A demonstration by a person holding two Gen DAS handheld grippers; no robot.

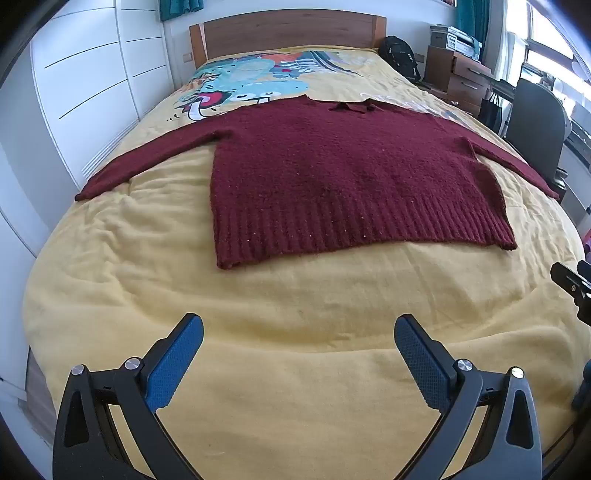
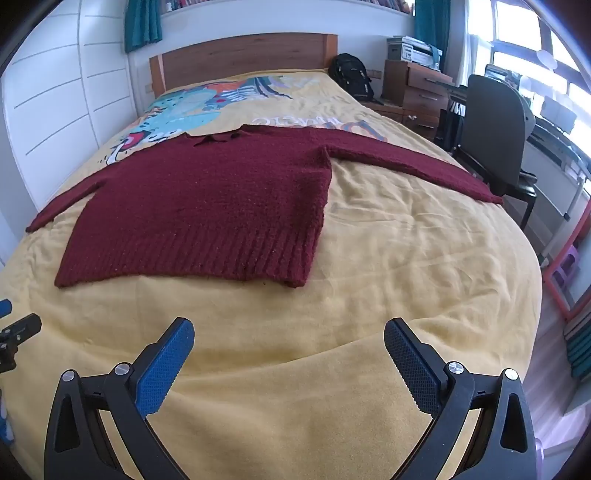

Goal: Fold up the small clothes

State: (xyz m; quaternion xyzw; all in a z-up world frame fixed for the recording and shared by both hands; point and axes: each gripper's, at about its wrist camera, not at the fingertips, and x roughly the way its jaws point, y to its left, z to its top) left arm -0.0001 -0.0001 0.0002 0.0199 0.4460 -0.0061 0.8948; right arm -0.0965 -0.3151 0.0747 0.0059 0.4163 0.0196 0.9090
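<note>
**Sweater laid flat, folding not yet begun**

On the yellow bedspread [image 1: 295, 369] a dark red knitted sweater [image 1: 332, 177] lies spread out flat, collar toward the wooden headboard [image 1: 288, 31] and ribbed hem toward the foot of the bed. Going from left to right: the left sleeve [image 1: 147, 162] stretches out toward the white wardrobe [image 1: 92, 92], the body sits square in the middle, and the right sleeve [image 2: 413, 162] runs off toward the bed's edge by the grey chair [image 2: 491, 125]. No fold shows anywhere, so as far as I can judge the whole job is still ahead: both sleeves to bring in, then the body to double over.

The left tongs [image 1: 298, 332] hang above the bare bedspread at the foot end, tilted downward, spread wide with nothing between them, well short of the hem. The right tongs [image 2: 289, 334] sit just beside them at a similar downward tilt, equally wide and empty, aimed at the hem's right corner [image 2: 295, 280] but well apart from it. Neither touches the sweater.
</note>
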